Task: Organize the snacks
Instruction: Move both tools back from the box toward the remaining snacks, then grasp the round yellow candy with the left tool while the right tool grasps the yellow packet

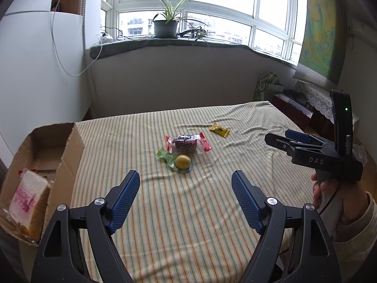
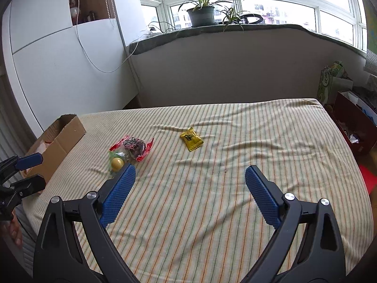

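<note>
one bread pack [image 1: 29, 202] already sits in the box [image 1: 68, 146] at the left; three snacks remain mid-bed [image 1: 188, 212]: red pack [image 1: 187, 142], green pack [image 1: 178, 161], yellow packet [image 1: 219, 130]. left gripper [image 1: 186, 188] and right gripper [image 2: 189, 184] are both agape, empty.

Striped cloth [image 2: 212, 188] lies bare before the three wrapped snacks [image 2: 132, 149].
</note>
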`<state>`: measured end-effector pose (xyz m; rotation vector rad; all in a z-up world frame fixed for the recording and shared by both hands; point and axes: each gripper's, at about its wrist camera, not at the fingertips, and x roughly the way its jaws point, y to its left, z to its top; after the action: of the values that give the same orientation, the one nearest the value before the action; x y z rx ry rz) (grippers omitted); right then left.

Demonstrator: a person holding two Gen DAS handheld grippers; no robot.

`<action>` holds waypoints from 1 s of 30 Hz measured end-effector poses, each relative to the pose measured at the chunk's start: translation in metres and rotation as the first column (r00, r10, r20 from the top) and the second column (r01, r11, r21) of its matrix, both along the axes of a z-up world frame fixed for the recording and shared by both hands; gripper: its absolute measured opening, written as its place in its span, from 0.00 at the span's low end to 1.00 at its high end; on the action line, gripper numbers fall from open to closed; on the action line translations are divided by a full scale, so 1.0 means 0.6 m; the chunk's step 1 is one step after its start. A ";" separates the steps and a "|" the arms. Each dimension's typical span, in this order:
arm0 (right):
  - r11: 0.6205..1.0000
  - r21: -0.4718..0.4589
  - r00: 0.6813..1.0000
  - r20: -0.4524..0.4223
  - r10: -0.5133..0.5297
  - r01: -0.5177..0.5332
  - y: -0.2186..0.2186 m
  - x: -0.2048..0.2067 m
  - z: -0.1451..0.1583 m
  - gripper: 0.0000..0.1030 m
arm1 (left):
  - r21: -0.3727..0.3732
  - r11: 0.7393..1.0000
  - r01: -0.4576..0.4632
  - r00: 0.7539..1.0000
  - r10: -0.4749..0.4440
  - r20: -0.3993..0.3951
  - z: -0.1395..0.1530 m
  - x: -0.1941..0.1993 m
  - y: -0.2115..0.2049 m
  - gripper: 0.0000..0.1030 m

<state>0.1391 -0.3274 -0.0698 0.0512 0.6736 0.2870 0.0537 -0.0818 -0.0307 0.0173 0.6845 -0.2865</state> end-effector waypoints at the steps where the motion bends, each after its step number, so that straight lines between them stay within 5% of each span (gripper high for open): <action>1: 1.000 -0.017 1.000 -0.006 0.006 -0.006 0.001 0.008 -0.002 0.93 | 0.003 1.000 0.003 1.000 -0.003 -0.007 -0.005 0.005 -0.002 0.78; 13: 0.968 -0.215 0.985 -0.141 0.100 -0.129 0.061 0.162 -0.067 0.93 | -0.013 1.000 0.006 0.983 -0.008 -0.181 -0.093 0.126 -0.015 0.78; 27: 0.942 -0.263 0.967 -0.200 0.156 -0.207 0.100 0.215 -0.095 0.93 | -0.040 0.999 -0.001 0.968 -0.009 -0.250 -0.123 0.173 -0.016 0.78; 30: 0.940 -0.241 0.959 -0.209 0.191 -0.239 0.108 0.222 -0.097 0.86 | -0.015 1.000 0.012 0.967 -0.015 -0.253 -0.127 0.181 -0.037 0.78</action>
<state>0.2721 -0.2628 -0.1279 -0.2570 0.8984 0.4047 0.1623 -0.1041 -0.1067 -0.0281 0.9370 -0.3093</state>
